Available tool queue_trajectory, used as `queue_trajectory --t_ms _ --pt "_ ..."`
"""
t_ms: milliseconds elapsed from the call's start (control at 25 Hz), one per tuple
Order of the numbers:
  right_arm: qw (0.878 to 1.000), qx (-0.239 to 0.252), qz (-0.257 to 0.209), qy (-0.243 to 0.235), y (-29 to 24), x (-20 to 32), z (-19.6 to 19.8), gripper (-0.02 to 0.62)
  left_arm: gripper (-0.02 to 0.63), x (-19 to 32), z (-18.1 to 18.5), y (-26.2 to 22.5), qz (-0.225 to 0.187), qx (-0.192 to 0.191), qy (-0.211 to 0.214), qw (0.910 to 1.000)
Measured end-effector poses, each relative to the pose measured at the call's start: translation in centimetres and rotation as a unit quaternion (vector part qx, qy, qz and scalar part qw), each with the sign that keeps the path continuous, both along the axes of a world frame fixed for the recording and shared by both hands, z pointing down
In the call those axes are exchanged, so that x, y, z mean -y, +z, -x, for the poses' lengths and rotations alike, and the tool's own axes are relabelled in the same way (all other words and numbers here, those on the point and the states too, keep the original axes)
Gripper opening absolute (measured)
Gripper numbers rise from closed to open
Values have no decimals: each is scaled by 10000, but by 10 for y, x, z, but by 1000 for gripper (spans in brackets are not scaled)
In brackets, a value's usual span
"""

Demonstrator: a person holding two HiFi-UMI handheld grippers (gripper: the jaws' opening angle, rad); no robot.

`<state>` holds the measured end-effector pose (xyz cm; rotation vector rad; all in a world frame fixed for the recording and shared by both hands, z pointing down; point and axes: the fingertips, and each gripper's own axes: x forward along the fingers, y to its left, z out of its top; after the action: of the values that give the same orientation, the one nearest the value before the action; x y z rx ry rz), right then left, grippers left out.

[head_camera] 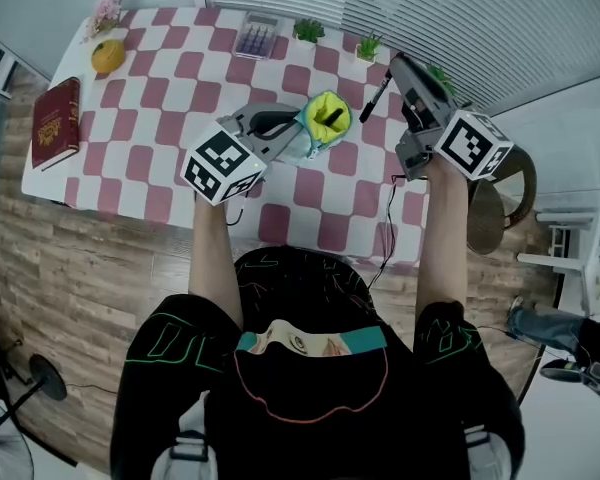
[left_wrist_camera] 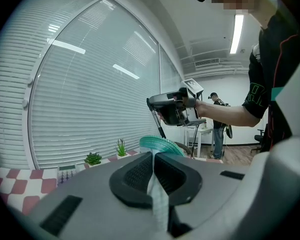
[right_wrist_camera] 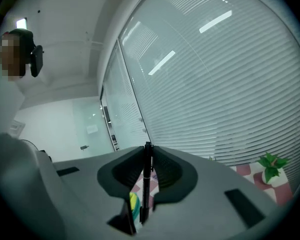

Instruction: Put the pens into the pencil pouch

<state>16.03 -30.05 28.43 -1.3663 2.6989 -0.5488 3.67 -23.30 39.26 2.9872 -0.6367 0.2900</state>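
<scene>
The left tool (head_camera: 280, 133) is clamped on one edge of the teal fabric pencil pouch (head_camera: 318, 126). It holds the pouch above the pink-and-white checked tabletop (head_camera: 160, 78), with the yellow-lined mouth gaping open. In the left gripper view the teal cloth is pinched flat between the dark pads (left_wrist_camera: 135, 174). The right tool (head_camera: 398, 68) is closed on a slim black pen (head_camera: 374, 98), which runs lengthwise along the jaw gap in the right gripper view. The pen hangs slanted just right of the pouch mouth, apart from it, with its lower tip angled toward the pouch. Something dark shows inside the yellow lining.
</scene>
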Motion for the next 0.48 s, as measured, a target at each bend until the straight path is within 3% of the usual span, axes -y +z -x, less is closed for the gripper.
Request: queue_trajectory --t_ms 240,480 --pt "9979 178 -514 -338 -39 -9 23 64 8 0 3 -4 -51 -6 -71 10000" --pt "9955 295 -732 -523 -56 -13 43 64 8 1 1 -5 -69 30 -93 9999"
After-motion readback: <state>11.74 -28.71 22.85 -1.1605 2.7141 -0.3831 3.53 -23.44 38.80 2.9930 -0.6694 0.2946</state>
